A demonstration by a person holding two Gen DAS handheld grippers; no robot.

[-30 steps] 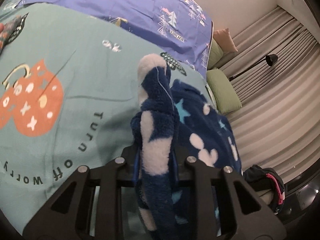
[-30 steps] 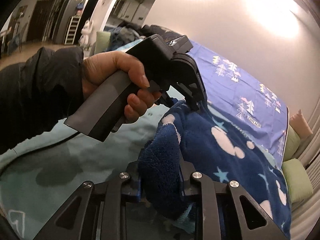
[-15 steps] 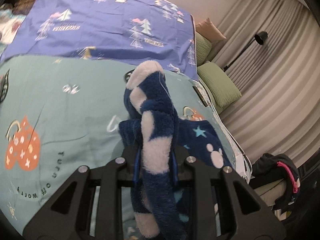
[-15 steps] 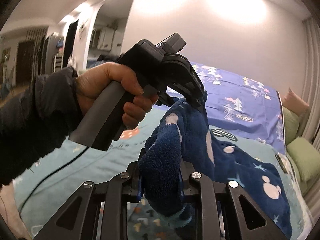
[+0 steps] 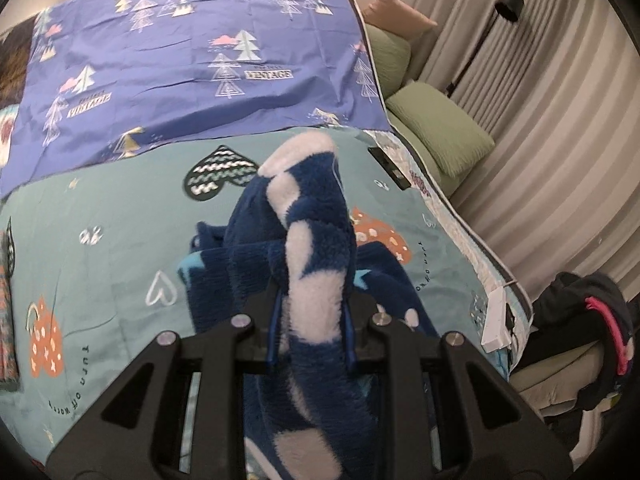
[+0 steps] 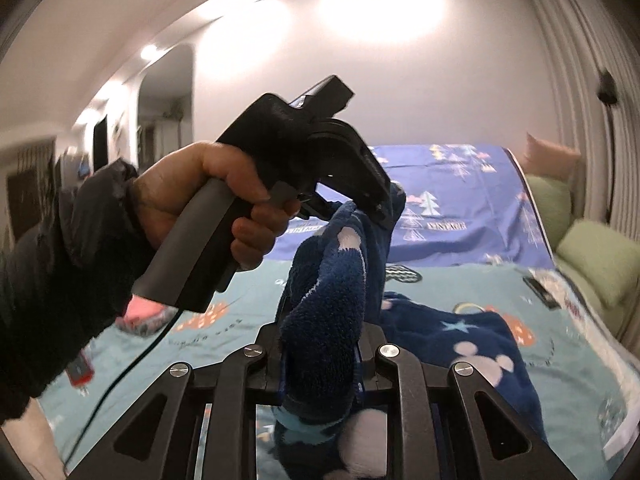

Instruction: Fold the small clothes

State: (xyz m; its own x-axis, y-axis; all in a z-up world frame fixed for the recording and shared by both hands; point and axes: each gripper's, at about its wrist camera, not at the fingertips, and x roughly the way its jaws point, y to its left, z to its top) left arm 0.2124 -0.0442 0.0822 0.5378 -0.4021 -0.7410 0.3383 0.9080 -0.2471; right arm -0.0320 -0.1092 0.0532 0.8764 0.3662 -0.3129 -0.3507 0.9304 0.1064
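Fleece (image 5: 316, 240) clamped in left gripper (image 5: 310, 332) and right gripper (image 6: 320, 344), jaws narrow on bunched folds. Rest trailing onto bed (image 5: 120, 240) toward 4 o'clock in right view.

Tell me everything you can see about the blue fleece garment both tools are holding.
The blue fleece garment looks thick and plushy, dark navy with white mouse-head shapes, pale blue stars and a light blue trim. The left tool and right tool each pinch a bunched fold, holding its top raised. The rest drapes down and lies spread on the teal bedsheet. It is rumpled, not yet folded flat.
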